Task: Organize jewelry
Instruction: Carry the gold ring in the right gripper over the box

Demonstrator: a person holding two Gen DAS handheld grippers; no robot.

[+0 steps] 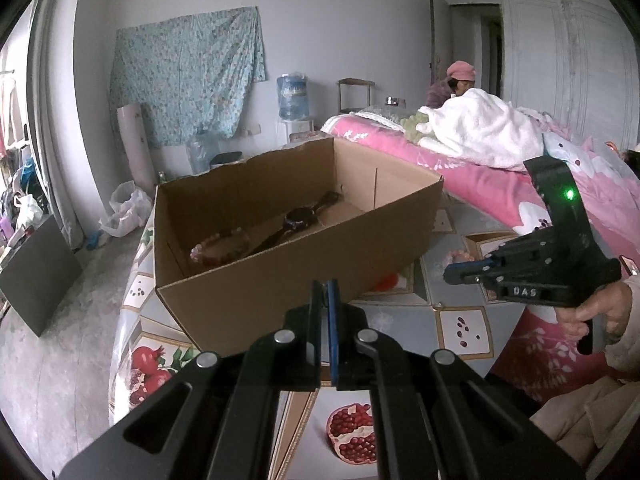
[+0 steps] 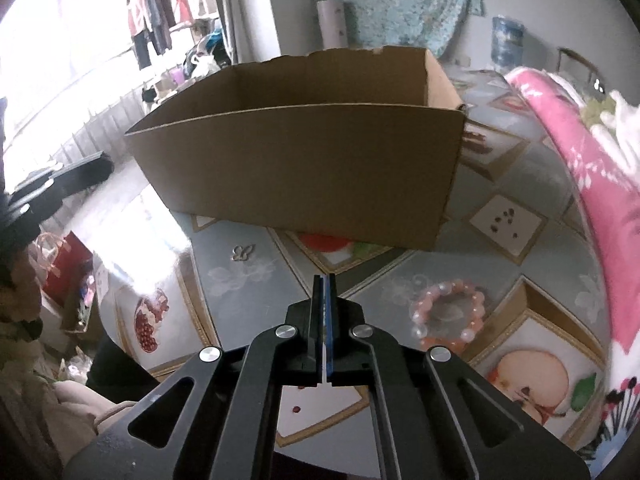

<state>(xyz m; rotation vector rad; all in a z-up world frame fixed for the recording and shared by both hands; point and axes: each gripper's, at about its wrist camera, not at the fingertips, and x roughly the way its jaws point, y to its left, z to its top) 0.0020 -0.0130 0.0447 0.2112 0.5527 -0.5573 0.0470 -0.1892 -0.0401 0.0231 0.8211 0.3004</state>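
One cardboard box fills mid-frame on the bench, holding one watch and one bead bracelet. A second pink bead bracelet lies on the bench at lower right, beside one butterfly ornament. Left hand-held gripper and right hand-held gripper are both clenched, empty.

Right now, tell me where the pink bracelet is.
In the right wrist view, the pink bracelet lies on the table, right of the right gripper, outside the box.
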